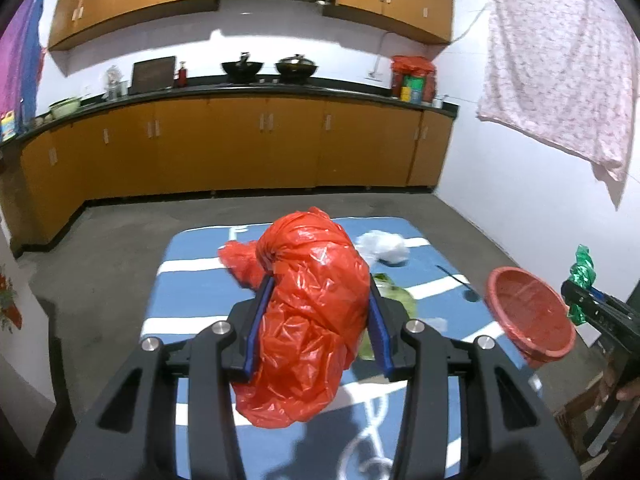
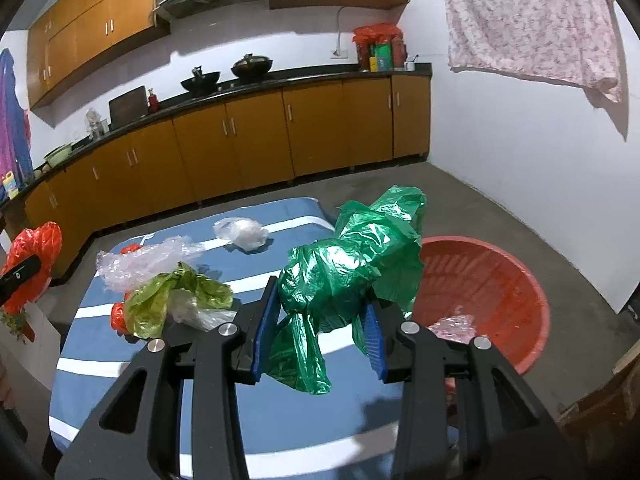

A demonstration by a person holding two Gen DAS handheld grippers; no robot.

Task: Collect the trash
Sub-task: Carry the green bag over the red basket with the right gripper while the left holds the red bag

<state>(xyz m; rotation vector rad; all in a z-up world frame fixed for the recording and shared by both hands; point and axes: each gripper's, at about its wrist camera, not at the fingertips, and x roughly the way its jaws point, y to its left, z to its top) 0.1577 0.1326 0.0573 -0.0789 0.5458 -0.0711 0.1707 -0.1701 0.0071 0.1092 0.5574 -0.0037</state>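
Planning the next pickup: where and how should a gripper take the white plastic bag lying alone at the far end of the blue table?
Probably grip the white plastic bag across its raised, crumpled middle, coming down from above. It sits as a loose mound on the blue table with bare cloth all round it, so the fingers can straddle it.

Red plastic bag: crumpled, clamped between pads, lifted. Green plastic bag: crumpled, likewise clamped, beside red basket holding clear wrap.

Both wrist views angled down, close over blue striped table; shared: cabinets at 12 o'clock.
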